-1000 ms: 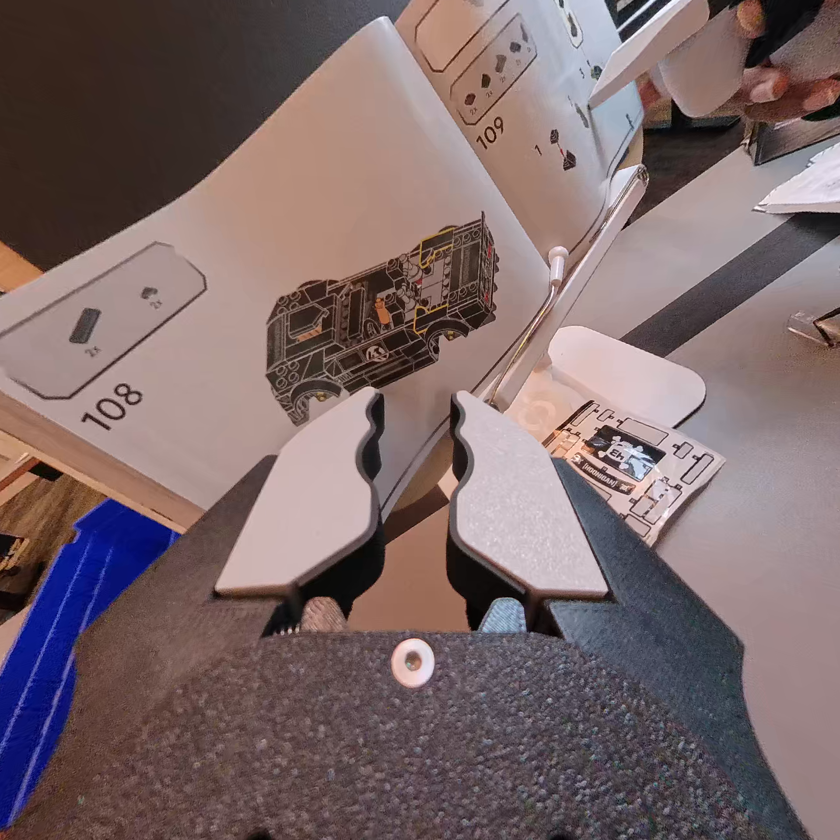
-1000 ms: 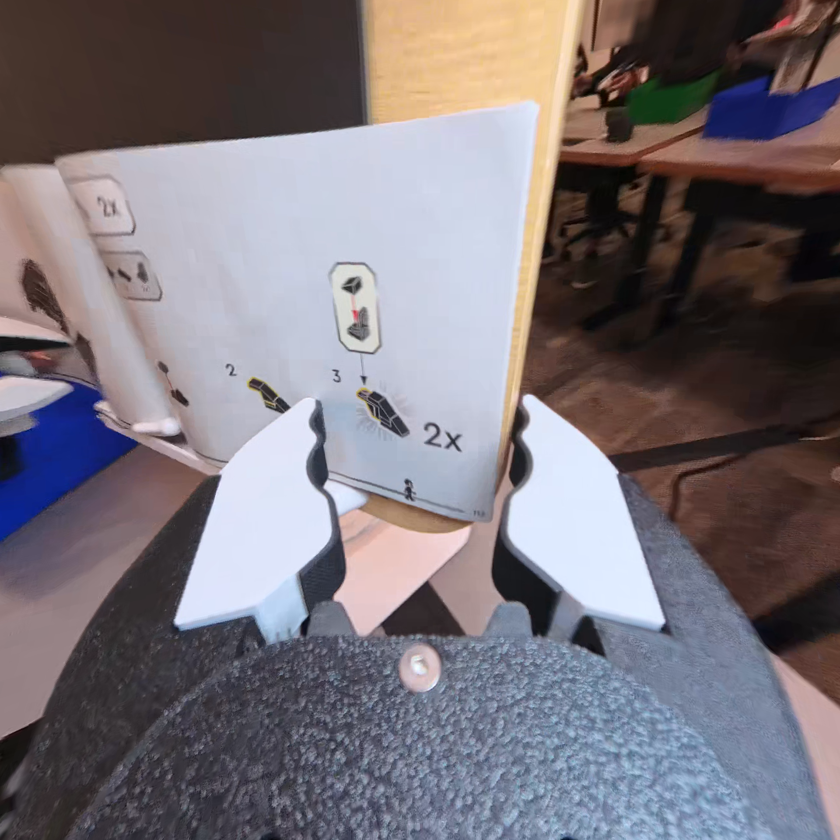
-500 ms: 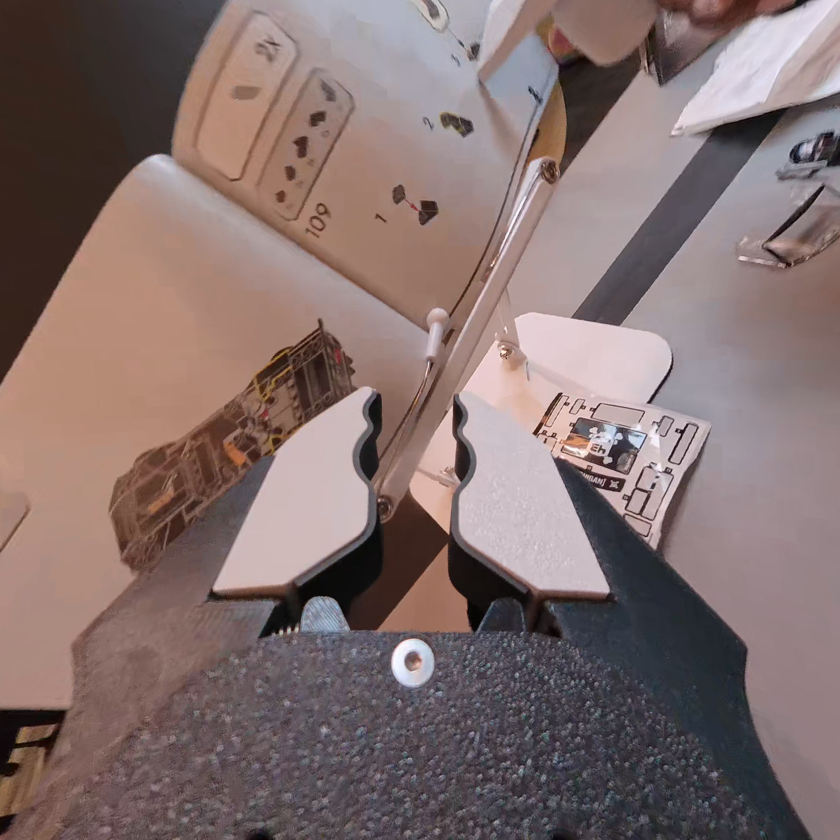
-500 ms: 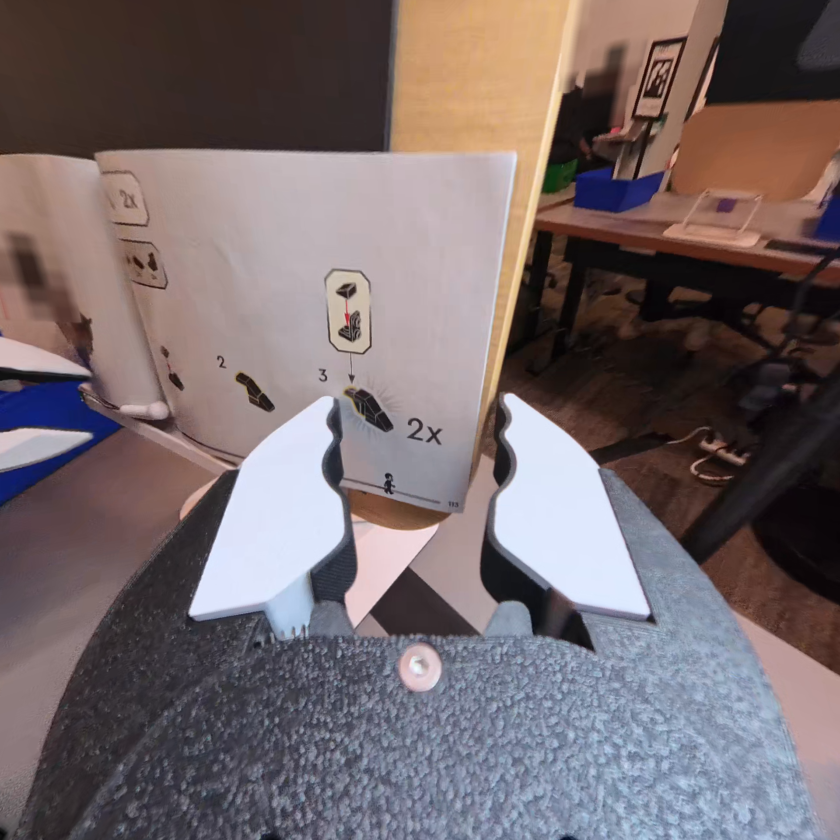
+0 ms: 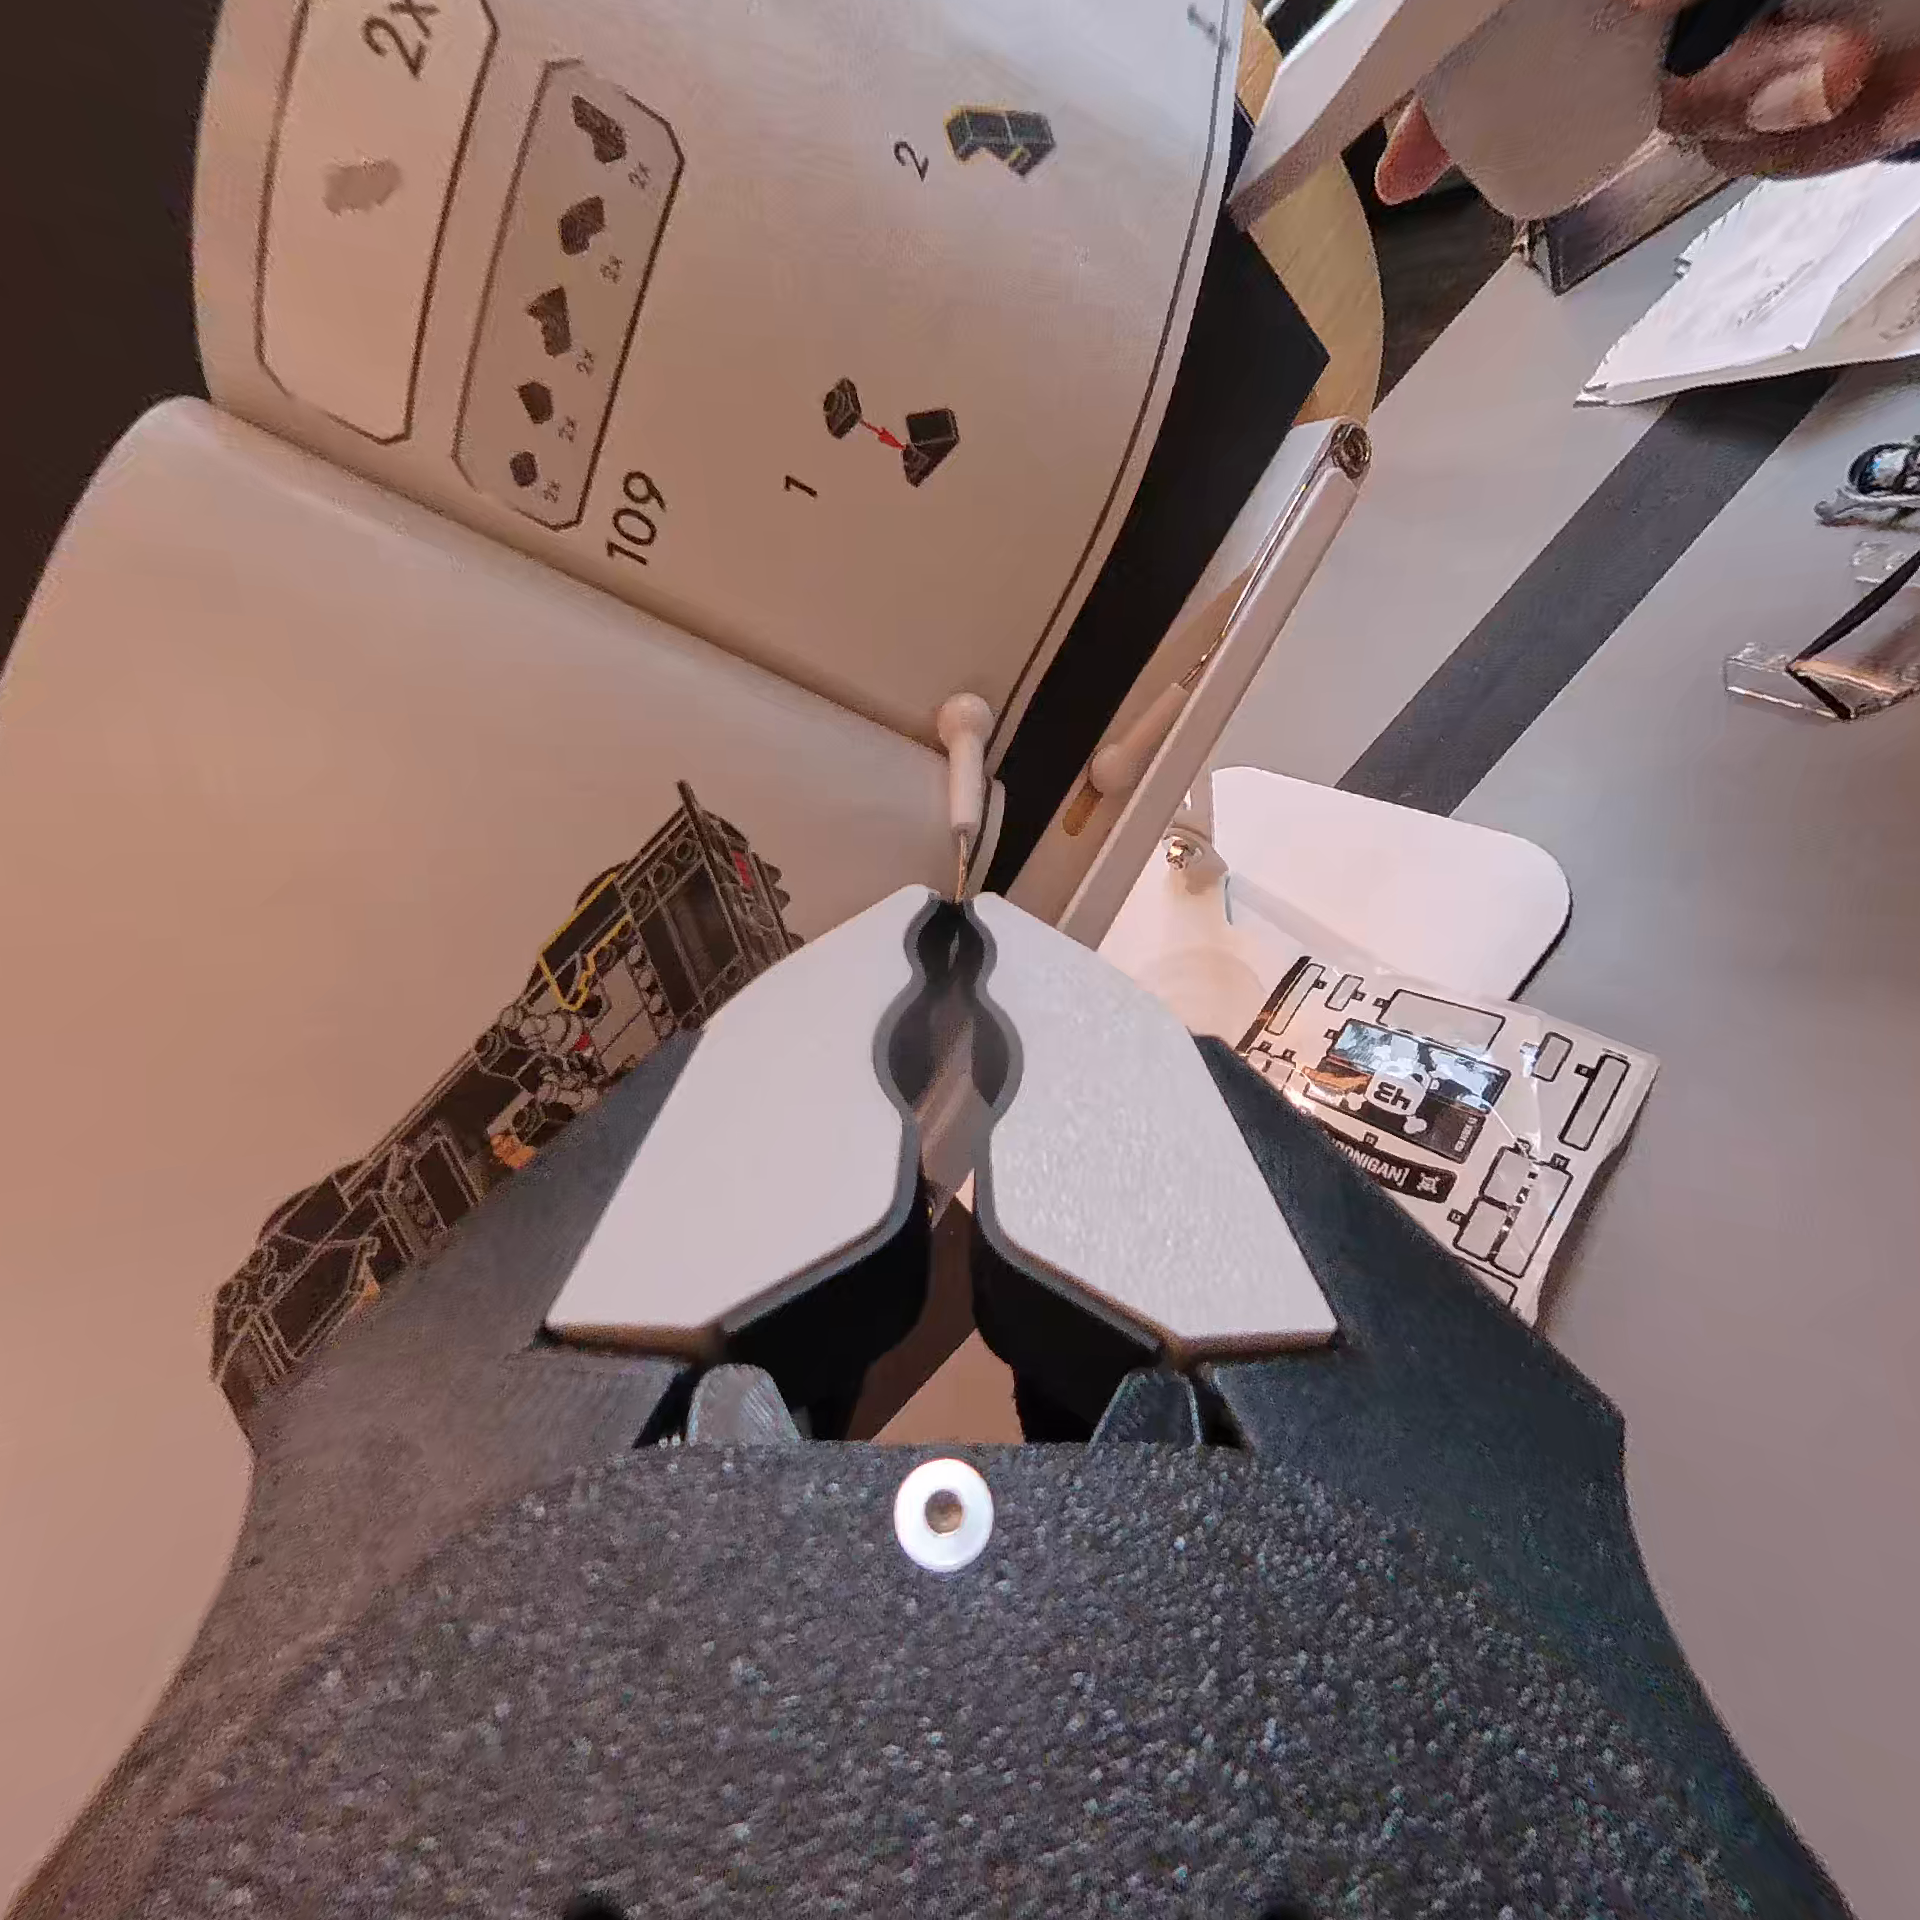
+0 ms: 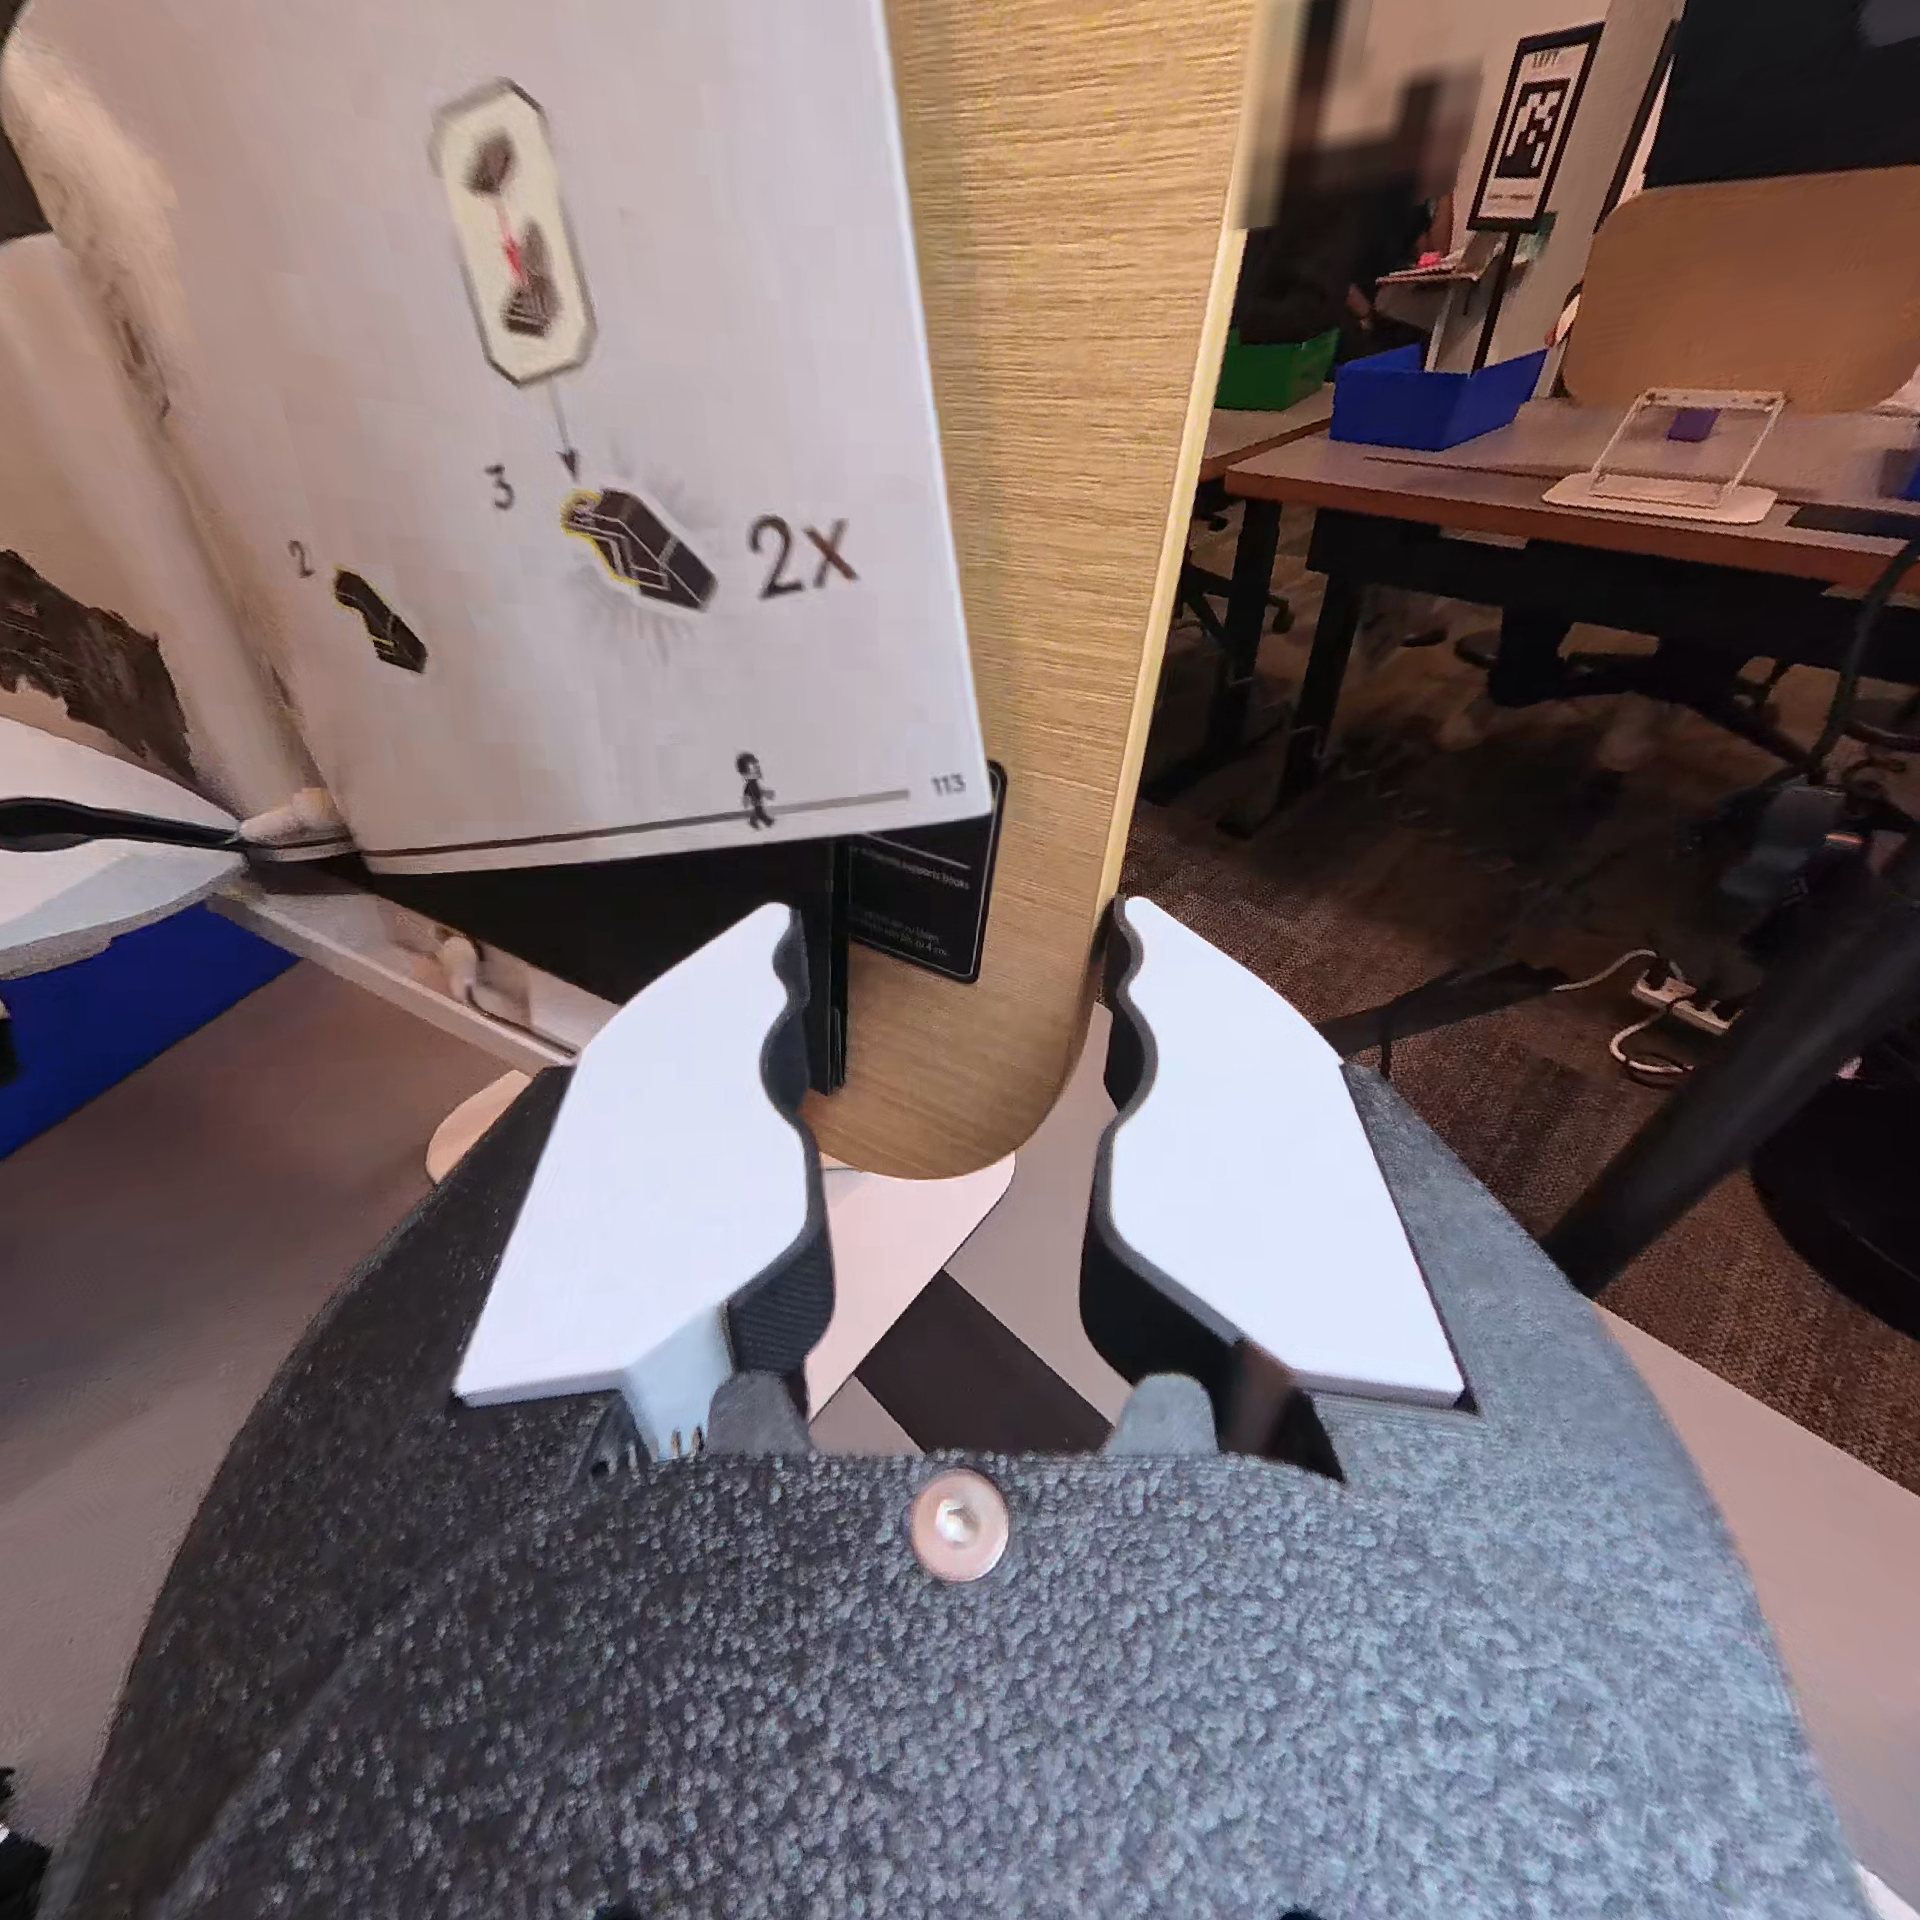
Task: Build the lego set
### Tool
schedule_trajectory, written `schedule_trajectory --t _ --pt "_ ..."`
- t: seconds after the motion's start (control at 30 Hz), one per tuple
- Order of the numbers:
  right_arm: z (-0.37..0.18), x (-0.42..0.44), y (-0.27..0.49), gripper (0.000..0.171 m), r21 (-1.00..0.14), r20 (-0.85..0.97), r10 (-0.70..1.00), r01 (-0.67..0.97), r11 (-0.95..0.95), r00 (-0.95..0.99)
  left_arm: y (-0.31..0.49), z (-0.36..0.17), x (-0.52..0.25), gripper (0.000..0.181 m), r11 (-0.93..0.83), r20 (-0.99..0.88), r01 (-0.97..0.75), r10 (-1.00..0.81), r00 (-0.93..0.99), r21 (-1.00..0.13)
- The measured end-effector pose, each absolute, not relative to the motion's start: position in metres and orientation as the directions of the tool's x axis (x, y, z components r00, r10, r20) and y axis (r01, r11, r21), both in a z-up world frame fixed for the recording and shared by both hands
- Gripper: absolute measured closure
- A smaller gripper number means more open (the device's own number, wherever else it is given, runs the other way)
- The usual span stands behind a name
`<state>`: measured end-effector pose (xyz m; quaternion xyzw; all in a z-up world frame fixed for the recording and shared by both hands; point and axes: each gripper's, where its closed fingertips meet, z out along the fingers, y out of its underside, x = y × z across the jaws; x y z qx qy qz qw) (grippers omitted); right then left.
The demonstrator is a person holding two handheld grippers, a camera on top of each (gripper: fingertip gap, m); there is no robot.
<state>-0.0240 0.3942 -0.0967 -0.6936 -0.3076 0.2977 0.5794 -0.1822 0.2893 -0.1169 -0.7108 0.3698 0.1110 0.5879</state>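
Our left tool pinches the stand's thin wire page clip, while our right tool, spread wide and empty, sits just below the white paper instruction booklet propped upright on the bench.

Blue bin on a far brown desk, white papers nearby

Left claw closed, fingertips touching, right claw spread wide, a hand gripping it
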Motion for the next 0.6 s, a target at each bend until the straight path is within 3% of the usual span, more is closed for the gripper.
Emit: schedule_trajectory --t 0.07,0.23,0.5,0.6 --pt "-0.099 -0.021 0.396 0.123 -0.985 -0.053 0.757 0.088 -0.145 0.651 0.289 -0.117 -0.182 0.179 -0.035 -0.574 -0.642 -0.414 0.707 -0.766" --pt "-0.073 -0.009 0.380 0.114 -0.995 -0.069 0.757 0.008 -0.098 0.650 0.289 -0.118 -0.181 0.178 -0.030 -0.594 -0.664 -0.418 0.687 -0.747" --pt "-0.062 -0.019 0.318 0.105 -0.995 -0.095 0.956 -0.036 -0.088 0.279 0.289 -0.122 -0.180 0.178 -0.060 -0.577 -0.672 -0.460 0.675 -0.738" --pt "-0.062 -0.022 0.297 0.106 -1.000 -0.016 0.979 0.003 -0.017 0.203 0.289 -0.122 -0.180 0.179 -0.078 -0.568 -0.674 -0.472 0.674 -0.734"
